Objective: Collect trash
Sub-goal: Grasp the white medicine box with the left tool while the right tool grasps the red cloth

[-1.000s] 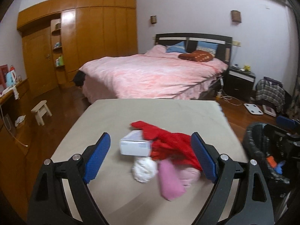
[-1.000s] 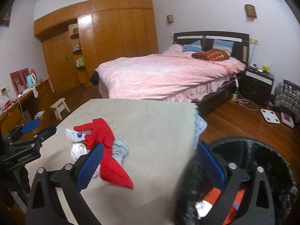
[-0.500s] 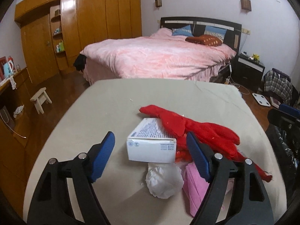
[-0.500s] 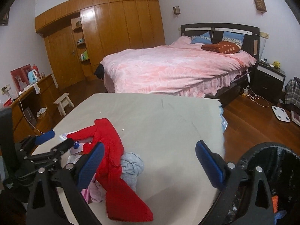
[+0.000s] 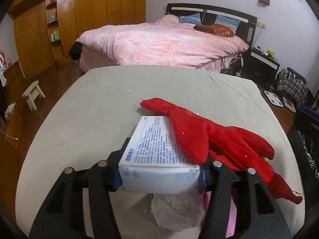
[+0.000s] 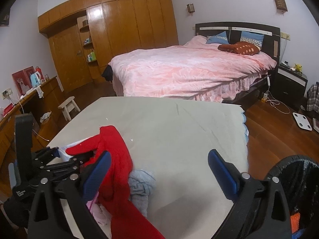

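Observation:
A white printed box (image 5: pixel 155 151) lies on the beige-covered table (image 5: pixel 99 109), partly under a red cloth (image 5: pixel 209 139). My left gripper (image 5: pixel 159 159) has the box between its blue pads (image 5: pixel 117 177); the jaws are closing, and both pads touch the box's ends. A crumpled white tissue (image 5: pixel 175 211) and a pink item (image 5: pixel 231 215) lie just below it. My right gripper (image 6: pixel 160 153) stands open over bare tablecloth, with the red cloth (image 6: pixel 115 159) and a light blue cloth (image 6: pixel 141 185) at its left finger. The left gripper (image 6: pixel 59 159) shows at the far left there.
A black bin (image 6: pixel 295 189) with a liner stands off the table's right edge, with orange and blue bits inside. Beyond the table are a pink bed (image 6: pixel 189 73), a small stool (image 6: pixel 68 107), a wooden wardrobe (image 6: pixel 119 29) and a white scale (image 6: pixel 303 121) on the floor.
My left gripper came forward and down onto the white box and its jaws narrowed around it. The right gripper moved forward over the table, leaving the bin at the right edge of its view.

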A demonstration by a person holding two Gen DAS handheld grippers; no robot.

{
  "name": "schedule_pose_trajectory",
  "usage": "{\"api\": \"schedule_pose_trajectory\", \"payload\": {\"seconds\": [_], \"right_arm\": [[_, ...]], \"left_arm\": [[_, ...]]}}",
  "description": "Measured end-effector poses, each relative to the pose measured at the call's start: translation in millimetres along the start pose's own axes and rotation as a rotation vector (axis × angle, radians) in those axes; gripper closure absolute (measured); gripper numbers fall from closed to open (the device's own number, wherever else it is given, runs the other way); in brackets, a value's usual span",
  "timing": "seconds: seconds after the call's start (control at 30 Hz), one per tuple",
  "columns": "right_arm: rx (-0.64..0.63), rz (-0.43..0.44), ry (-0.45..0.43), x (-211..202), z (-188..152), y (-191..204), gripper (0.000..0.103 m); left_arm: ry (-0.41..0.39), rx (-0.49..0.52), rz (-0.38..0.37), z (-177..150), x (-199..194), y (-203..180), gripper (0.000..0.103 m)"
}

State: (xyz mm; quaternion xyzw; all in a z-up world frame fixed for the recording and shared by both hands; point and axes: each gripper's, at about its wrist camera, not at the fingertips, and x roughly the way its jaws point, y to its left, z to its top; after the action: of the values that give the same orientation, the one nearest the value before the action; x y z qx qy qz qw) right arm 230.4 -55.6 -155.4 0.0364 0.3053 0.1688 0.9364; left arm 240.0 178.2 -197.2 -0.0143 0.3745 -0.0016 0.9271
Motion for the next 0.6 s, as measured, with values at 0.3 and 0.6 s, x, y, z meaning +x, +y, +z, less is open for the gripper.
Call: {"api": "schedule_pose_trajectory", "payload": {"seconds": [0.3, 0.6], "right_arm": [[-0.049, 0.058, 0.007, 11.2, 6.2, 28.3, 0.009], [-0.082, 0.141, 0.077, 49.4, 13.5, 62.2, 0.022]], "left_arm": [[-0.074, -0.047, 0.026, -1.3, -29.8, 17.0, 0.050], [-0.099, -0.086, 0.098, -1.7, -47.8, 44.0, 0.050]]}}
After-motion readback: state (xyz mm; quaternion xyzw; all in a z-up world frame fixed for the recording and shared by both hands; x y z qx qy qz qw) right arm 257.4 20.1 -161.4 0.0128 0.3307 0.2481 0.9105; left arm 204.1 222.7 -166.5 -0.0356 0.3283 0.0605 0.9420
